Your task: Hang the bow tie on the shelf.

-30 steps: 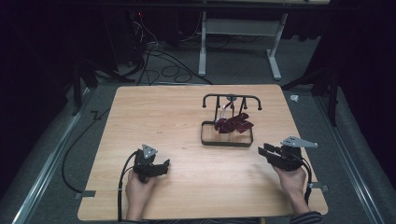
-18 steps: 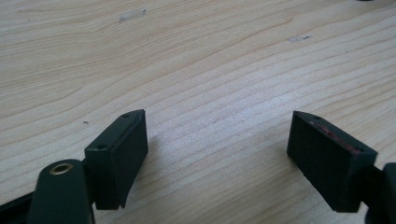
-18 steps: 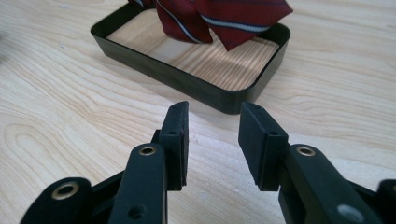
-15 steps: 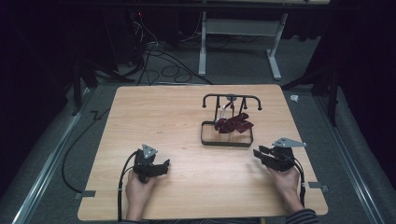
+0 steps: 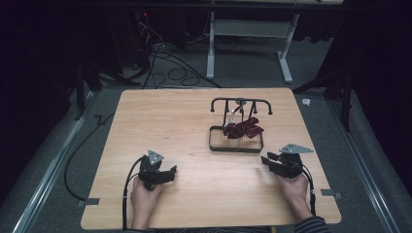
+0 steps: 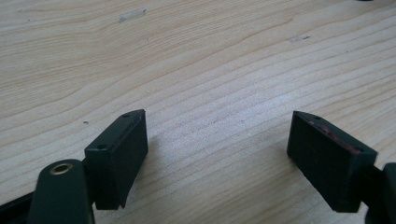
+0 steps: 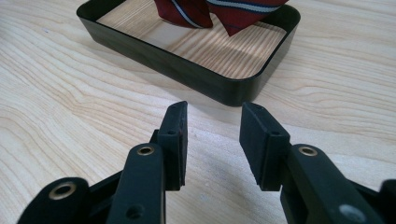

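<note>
R gripper point(image 7: 212, 140) half open, empty, jaws just widened, near tray point(image 7: 187, 70); L gripper point(image 6: 217, 154) wide, empty. Risk: jaw clips tray rim, rack w/ tie point(image 7: 224, 11) tips.

No readable text, labels, brands or numbers anywhere.

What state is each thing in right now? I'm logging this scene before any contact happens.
left gripper: open, nothing between its jaws, low over bare table.
right gripper: open, empty, pointing at the tray, apart from it.
red striped tie: hanging from the rack, lower ends dangling into the tray.
rack: upright.
tray: flat on the table.
</note>
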The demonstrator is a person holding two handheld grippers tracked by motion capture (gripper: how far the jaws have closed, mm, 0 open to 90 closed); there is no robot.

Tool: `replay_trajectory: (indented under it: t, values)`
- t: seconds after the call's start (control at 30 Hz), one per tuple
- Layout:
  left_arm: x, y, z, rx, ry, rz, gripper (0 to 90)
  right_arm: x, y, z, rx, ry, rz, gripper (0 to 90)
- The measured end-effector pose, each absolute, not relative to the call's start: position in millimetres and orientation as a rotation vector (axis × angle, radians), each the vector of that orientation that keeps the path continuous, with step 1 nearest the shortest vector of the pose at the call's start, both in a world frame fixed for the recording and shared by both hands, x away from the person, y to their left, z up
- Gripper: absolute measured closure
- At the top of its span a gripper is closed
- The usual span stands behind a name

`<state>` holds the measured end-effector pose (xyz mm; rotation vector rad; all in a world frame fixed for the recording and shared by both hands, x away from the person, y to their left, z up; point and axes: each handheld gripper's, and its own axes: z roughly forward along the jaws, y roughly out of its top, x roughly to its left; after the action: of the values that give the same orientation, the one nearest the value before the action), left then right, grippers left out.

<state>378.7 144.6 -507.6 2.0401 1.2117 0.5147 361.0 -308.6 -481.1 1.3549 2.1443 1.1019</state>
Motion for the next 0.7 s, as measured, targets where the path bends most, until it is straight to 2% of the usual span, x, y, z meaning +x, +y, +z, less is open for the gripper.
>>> replay_trajectory:
  t: [0.47, 0.7]
  values:
    - [379, 145, -508, 2.04, 1.212, 0.515, 20.7, 363, -301, -493, 1.34, 2.158, 1.065, 59.9]
    - [379, 145, -508, 2.04, 1.212, 0.515, 20.7, 363, -301, -501, 1.359, 2.181, 1.011, 52.9]
